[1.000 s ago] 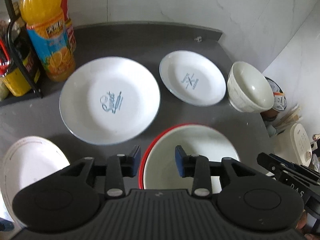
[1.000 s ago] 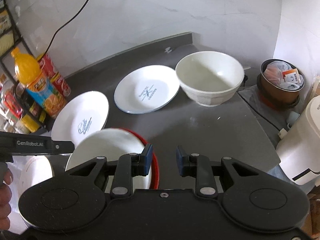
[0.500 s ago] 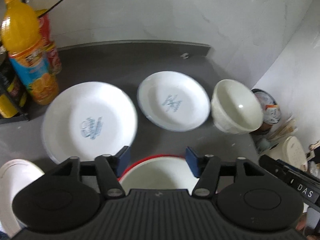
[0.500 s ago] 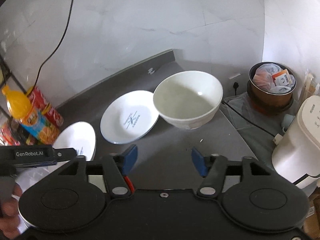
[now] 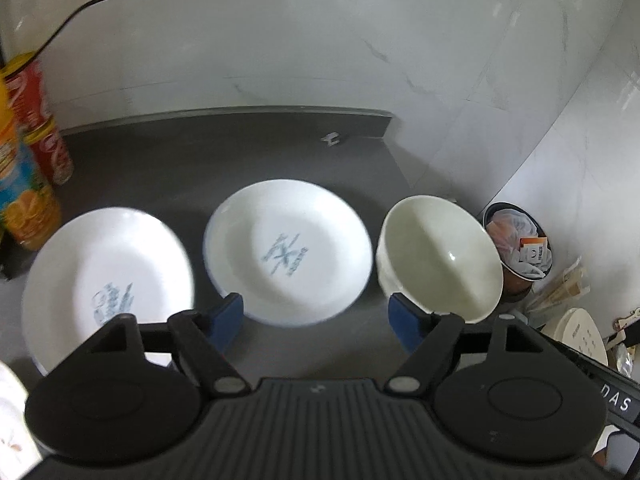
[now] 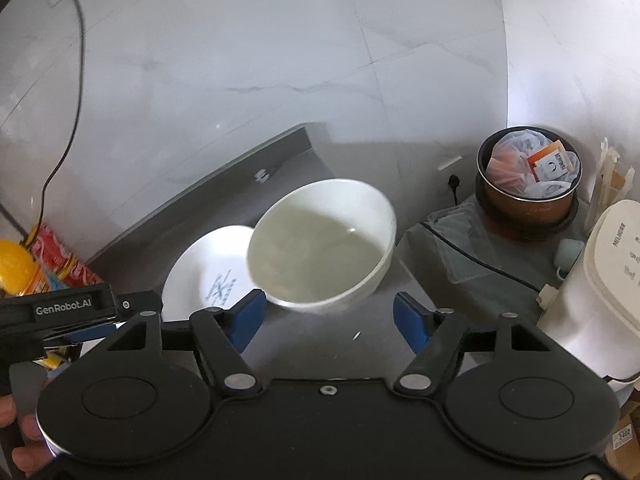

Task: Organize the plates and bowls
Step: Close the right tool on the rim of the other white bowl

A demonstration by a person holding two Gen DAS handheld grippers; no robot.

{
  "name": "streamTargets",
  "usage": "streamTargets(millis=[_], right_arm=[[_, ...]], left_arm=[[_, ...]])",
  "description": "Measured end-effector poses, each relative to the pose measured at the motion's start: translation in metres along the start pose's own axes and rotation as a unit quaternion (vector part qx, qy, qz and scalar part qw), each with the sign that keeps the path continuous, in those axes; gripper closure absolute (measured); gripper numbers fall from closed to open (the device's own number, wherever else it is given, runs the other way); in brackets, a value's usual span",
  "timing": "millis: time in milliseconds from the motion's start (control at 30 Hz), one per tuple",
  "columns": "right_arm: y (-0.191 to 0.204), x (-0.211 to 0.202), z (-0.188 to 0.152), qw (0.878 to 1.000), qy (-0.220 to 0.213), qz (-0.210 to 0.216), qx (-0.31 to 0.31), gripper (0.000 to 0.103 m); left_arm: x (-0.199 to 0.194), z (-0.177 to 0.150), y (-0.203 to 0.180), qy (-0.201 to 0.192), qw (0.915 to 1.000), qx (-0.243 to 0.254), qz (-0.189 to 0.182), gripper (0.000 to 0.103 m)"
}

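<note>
Looking along our left tongs [image 5: 316,318], we see their blue tips spread wide with nothing held. Just ahead of them on the dark counter [image 5: 224,160] sits a white plate [image 5: 288,252], with a second plate [image 5: 108,276] off the left tip and a cream bowl [image 5: 440,264] just past the right tip. A juice bottle [image 5: 24,196] stands far left.

Along our right tongs [image 6: 330,318], also gaping wide and empty, the bowl [image 6: 324,240] lies straight ahead between the tips, overlapping the plate [image 6: 212,272] beyond the left tip. A bin [image 6: 528,192] sits ahead right.
</note>
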State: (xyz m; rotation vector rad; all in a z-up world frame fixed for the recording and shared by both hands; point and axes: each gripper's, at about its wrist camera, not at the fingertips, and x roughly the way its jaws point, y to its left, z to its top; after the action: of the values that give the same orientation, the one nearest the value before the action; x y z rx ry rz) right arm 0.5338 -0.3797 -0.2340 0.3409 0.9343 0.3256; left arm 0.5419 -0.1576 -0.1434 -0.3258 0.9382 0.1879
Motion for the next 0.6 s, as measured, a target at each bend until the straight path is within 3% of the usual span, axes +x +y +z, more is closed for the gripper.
streamTargets(millis=[233, 500, 600], right_arm=[[-0.026, 0.028, 0.013, 1.000, 0.014, 0.001, 0.011, 0.051], [-0.041, 0.055, 0.019, 0.999, 0.028, 0.012, 0.021, 0.059], [-0.042, 0.062, 0.019, 0.999, 0.030, 0.014, 0.030, 0.064]], left_arm=[[0.038, 0.013, -0.026, 0.013, 0.9998, -0.002, -0.013, 0.029], [0.074, 0.017, -0.042, 0.035, 0.9992, -0.012, -0.012, 0.046], [0.084, 0.016, -0.045, 0.046, 0.9987, -0.014, -0.018, 0.058]])
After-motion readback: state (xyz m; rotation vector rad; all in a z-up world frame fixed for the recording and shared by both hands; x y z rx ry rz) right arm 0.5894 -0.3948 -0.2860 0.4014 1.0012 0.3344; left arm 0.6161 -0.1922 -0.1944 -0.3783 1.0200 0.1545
